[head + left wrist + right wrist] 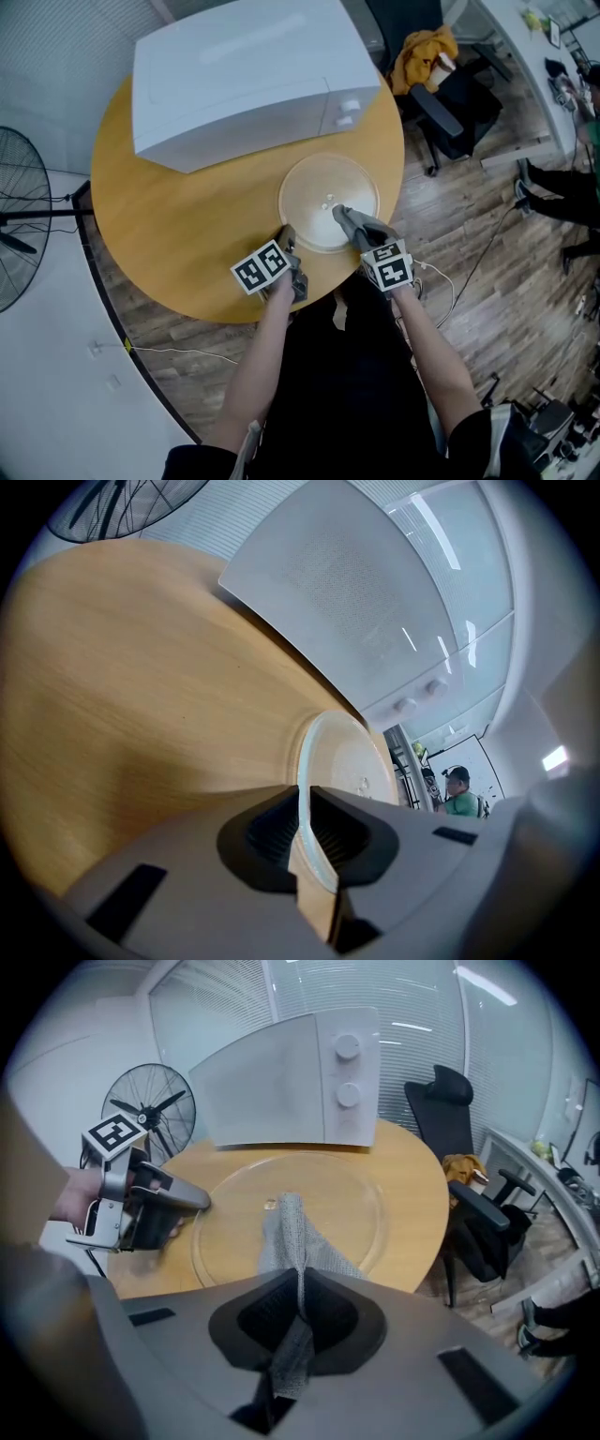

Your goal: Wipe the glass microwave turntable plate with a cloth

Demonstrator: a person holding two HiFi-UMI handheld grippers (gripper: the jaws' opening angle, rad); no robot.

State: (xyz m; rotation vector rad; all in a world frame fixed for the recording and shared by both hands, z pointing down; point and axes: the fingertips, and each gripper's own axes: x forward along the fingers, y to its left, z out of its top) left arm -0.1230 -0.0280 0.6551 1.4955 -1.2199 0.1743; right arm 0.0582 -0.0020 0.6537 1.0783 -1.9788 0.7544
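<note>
The round glass turntable plate (323, 192) lies flat on the wooden table, in front of the white microwave (244, 75). My left gripper (287, 246) is shut on the plate's near-left rim (307, 789), which runs between its pads. A grey cloth (354, 223) is clamped in my right gripper (349, 225), and its free end lies on the plate (300, 1213) near the centre hub. In the right gripper view the cloth (289, 1241) trails forward over the glass and the left gripper (202, 1202) grips the rim at left.
The round wooden table (178, 225) carries the microwave at the back. A standing fan (19, 225) is off the table's left side. An office chair (441, 84) with a yellow garment stands to the right. A person in green (457, 794) is far off in the room.
</note>
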